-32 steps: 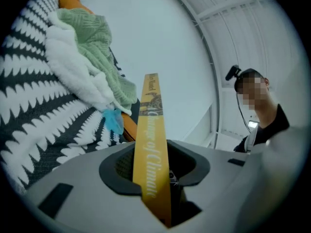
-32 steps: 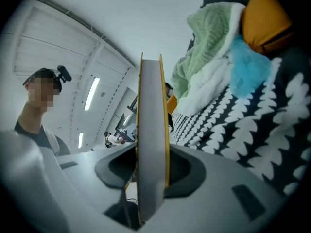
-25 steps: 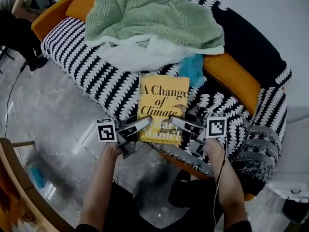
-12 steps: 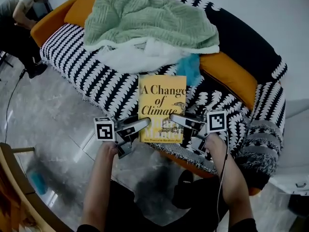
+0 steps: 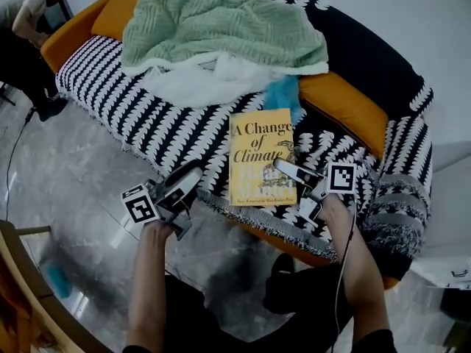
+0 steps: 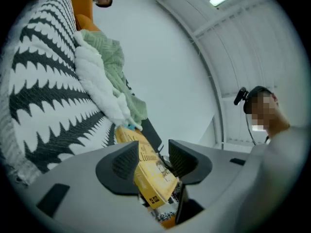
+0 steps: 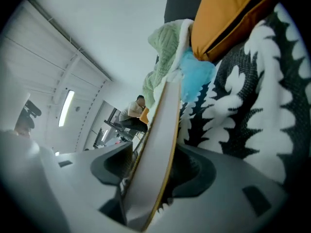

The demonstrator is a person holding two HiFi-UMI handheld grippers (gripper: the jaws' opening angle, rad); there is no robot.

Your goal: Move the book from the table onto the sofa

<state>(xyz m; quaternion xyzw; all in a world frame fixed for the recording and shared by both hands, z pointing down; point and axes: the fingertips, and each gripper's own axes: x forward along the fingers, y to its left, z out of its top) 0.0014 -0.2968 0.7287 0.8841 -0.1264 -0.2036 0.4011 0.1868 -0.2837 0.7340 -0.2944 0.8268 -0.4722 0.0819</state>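
Letting go: book [image 5: 261, 157] flat on sofa [image 5: 132, 101] seat, long axis away from me; my R tool [image 5: 283, 168], jaws just opened, slack astride its near-right corner, L tool [image 5: 191, 176] likewise opened, empty, near its left.

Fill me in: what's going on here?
A person with a gripper in each hand is placing the yellow book on the sofa. It lies flat on the black-and-white throw, near the front edge. Both grippers' jaws have just been opening: the right gripper has the book's right edge between its open jaws, the left gripper sits empty, clear of the book to its left.
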